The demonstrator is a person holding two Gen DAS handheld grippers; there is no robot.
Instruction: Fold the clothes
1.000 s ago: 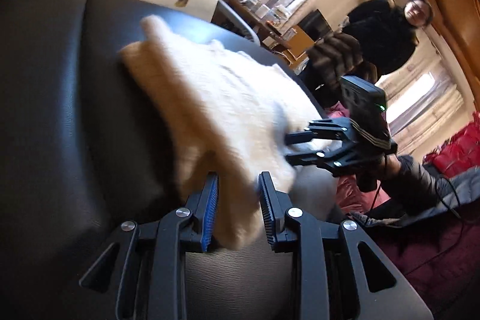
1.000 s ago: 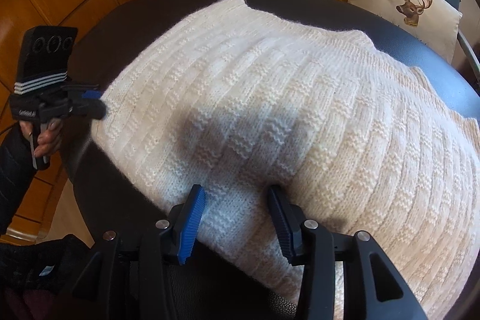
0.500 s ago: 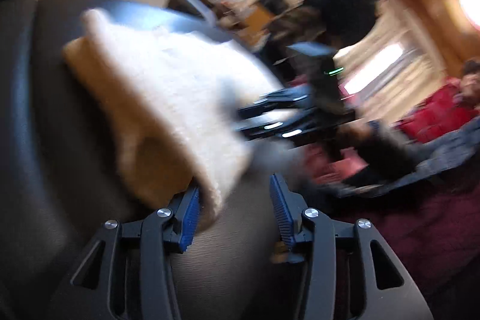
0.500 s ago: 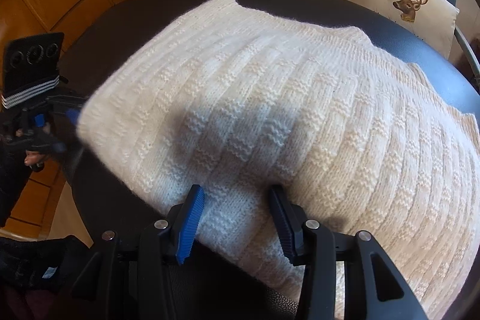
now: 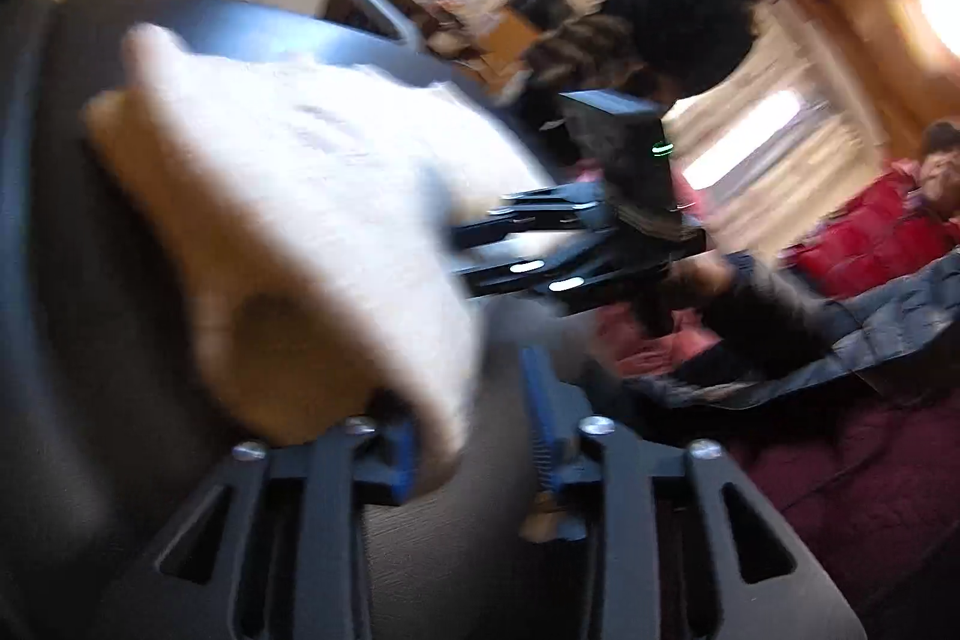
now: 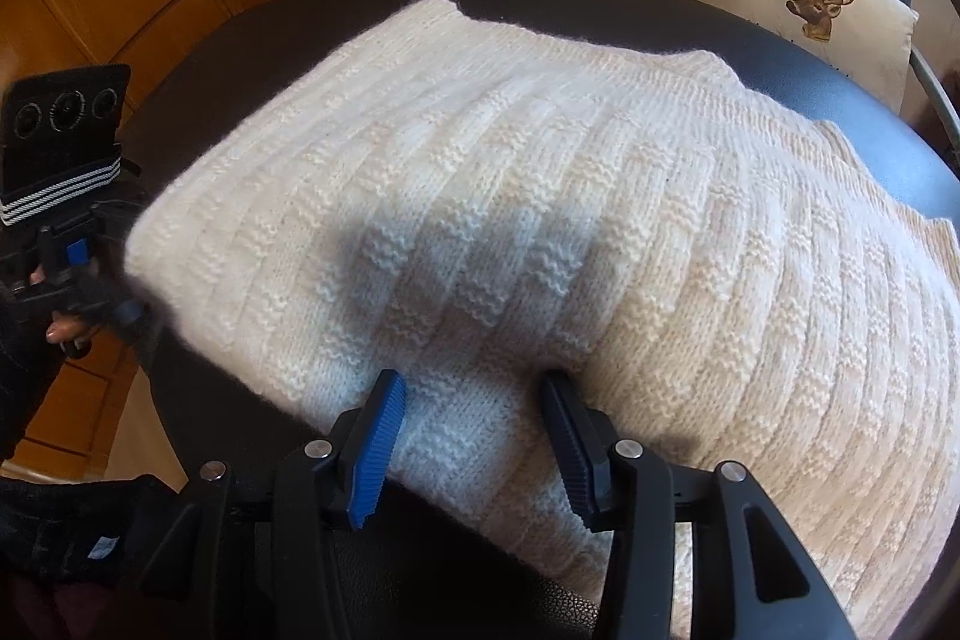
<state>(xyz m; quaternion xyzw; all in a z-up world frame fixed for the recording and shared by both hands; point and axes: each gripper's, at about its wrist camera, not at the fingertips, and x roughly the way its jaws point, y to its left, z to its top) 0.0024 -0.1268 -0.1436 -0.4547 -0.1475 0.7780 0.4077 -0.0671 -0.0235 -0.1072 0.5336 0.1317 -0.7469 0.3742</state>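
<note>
Since a second ago, the left wrist view has swung and blurred, and the folded cream sweater (image 5: 288, 220) edge that lay squarely between the left gripper (image 5: 471, 436) pads now hangs against only the left-side pad, with a gap to the other. Its jaws are closing, moderately narrow, with the fabric's corner between them but not yet pinched from both sides, as far as the blur allows. The sweater lies on the dark table (image 5: 72, 280), its near corner at the table's near edge. Across it the right gripper (image 5: 480, 244) reaches in over the far side of the fabric.

From the right wrist view little has shifted: the sweater (image 6: 510, 220) covers most of the round table (image 6: 240, 40), already doubled over, its folded edge running along the near-left rim. The right gripper (image 6: 474, 436) stands fairly wide, jaws opening slightly, straddling a bump of knit at the near edge; the pads flank it and do not look to press. The left gripper (image 6: 96, 280) sits at the sweater's left corner.

I judge this the start of a further fold: both corners are being taken. Next, each gripper needs a firm bite through all layers before lifting together.
</note>
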